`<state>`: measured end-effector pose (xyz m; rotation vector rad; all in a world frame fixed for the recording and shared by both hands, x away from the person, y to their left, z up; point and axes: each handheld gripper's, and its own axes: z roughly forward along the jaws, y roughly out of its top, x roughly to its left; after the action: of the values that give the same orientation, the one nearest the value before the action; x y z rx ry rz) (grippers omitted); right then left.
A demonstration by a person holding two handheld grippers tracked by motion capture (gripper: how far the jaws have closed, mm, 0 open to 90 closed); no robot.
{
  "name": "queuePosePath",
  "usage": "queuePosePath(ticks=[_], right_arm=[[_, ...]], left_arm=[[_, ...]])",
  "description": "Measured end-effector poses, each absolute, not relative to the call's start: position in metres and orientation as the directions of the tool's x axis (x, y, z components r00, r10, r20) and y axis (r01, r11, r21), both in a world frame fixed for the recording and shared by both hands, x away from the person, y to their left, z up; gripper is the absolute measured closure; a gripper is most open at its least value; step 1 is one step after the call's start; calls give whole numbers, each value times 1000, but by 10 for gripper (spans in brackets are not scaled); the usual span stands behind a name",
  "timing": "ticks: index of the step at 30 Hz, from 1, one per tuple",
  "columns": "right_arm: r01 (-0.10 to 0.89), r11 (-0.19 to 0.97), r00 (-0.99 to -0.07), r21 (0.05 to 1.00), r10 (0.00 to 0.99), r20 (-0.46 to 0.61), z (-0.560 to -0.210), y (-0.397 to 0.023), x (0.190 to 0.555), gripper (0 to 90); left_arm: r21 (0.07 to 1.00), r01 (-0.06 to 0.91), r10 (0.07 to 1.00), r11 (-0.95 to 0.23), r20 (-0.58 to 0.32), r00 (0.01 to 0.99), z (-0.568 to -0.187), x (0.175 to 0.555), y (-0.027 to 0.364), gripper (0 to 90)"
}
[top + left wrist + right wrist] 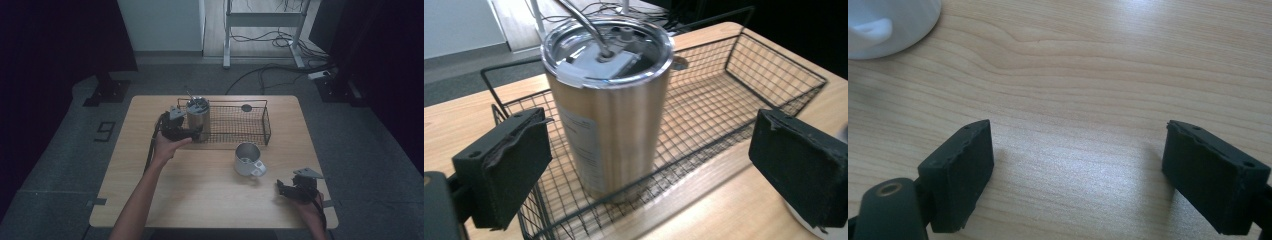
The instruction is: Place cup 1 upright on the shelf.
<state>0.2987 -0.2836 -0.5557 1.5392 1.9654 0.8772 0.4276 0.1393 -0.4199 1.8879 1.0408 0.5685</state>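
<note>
The tumbler (611,105) stands upright in the basket's (744,85) left end. The left gripper (649,170), just beside the tumbler, is released and clear of it. The right gripper (1078,175) gapes empty, well apart.

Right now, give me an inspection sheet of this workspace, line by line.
Surface: wooden table, bare wood toward the near edge.
Job's things: steel tumbler with lid and straw, upright at one end of the wire basket; small dark round item at the basket's far side.
Clutter: white mug in front of the basket.
Grippers: left tool open, jaws apart on either side of the tumbler, not touching it; right tool open over bare wood, nothing between its jaws.
Cables: loose cables on the floor beyond the table.
Surroundings: desk frame, dark curtains at both sides.
</note>
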Motion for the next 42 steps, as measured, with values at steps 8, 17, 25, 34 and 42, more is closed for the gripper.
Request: queuePosePath(ticks=[8, 17, 25, 34, 42], right_arm=[[655, 155, -240, 740, 971, 8, -556, -284, 298, 129], [657, 152, -237, 738, 971, 11, -556, -283, 298, 129], [656, 154, -239, 739, 971, 10, -556, -284, 298, 129], [656, 152, -237, 740, 972, 11, -556, -283, 298, 130], [656, 152, -237, 739, 971, 11, -556, -283, 298, 129]], left_arm=[[864, 431, 827, -262, -29, 562, -419, 403, 139, 54], [871, 423, 817, -251, -44, 575, -426, 367, 142, 58], [877, 425, 804, -226, -78, 589, -439, 337, 155, 59], [864, 454, 816, -217, -94, 570, -462, 312, 178, 71], [844, 489, 828, -222, -101, 551, -485, 301, 194, 74]])
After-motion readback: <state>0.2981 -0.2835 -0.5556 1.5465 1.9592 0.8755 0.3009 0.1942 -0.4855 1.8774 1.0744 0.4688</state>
